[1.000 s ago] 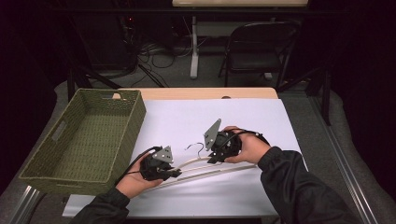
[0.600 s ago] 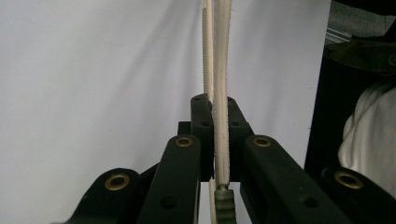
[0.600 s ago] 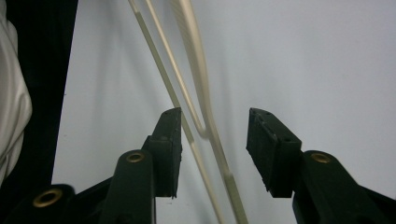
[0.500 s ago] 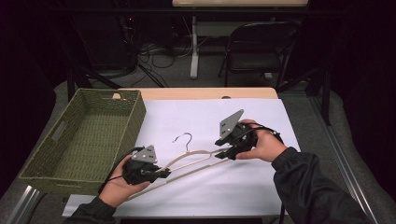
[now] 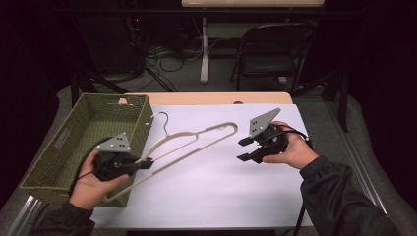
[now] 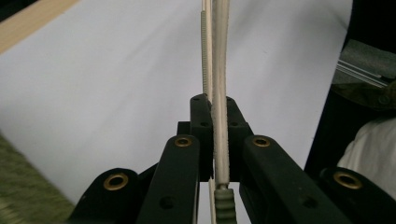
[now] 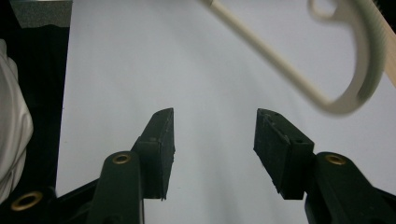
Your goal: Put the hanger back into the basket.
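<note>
Between the left tongs [image 5: 147, 162], pressed tight on its lower bars, sits the cream hanger [image 5: 196, 140], lifted off the white surface [image 5: 221, 182] (its hook end near the green basket [image 5: 59, 147]). Beyond its far end, the right tongs [image 5: 244, 149] have just been opening, nothing between them.

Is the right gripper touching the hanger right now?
Apart. In the right gripper view, the right gripper has open jaws with bare tabletop between them, and the hanger passes beyond its tips.
</note>
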Available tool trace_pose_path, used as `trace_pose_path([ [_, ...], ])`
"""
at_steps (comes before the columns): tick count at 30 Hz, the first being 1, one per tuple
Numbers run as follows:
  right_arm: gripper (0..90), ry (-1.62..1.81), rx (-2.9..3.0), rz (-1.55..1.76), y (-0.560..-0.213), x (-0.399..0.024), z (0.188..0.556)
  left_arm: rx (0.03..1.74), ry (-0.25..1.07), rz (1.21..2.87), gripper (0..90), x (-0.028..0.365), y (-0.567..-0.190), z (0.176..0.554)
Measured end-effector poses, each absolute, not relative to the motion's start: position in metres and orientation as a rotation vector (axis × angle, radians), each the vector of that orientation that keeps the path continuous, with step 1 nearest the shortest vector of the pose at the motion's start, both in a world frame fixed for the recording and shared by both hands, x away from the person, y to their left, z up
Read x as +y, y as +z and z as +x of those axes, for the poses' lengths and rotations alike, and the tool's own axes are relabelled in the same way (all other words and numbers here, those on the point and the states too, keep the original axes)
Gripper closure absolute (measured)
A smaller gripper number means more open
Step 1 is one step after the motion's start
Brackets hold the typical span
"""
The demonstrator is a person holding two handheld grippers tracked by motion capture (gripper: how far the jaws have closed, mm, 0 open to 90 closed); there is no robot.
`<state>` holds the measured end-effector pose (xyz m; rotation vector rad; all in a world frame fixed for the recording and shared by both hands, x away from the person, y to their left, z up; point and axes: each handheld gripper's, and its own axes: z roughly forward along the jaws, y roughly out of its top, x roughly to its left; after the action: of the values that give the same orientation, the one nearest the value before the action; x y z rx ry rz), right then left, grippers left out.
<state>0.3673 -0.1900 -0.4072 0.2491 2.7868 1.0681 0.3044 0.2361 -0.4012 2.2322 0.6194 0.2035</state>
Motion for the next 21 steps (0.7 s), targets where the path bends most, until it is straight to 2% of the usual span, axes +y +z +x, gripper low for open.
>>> trace_pose_path([
  [10, 47.8, 1.03, 2.802, 0.281, -0.412, -0.189, 0.373, 0.753, 0.248, 2.185, 87.4, 0.289, -0.383, 0.333],
  [21, 47.7, 0.98, 2.813, 0.352, -0.422, -0.197, 0.378, 0.868, 0.399, 2.144, 87.4, 0.349, -0.356, 0.345],
])
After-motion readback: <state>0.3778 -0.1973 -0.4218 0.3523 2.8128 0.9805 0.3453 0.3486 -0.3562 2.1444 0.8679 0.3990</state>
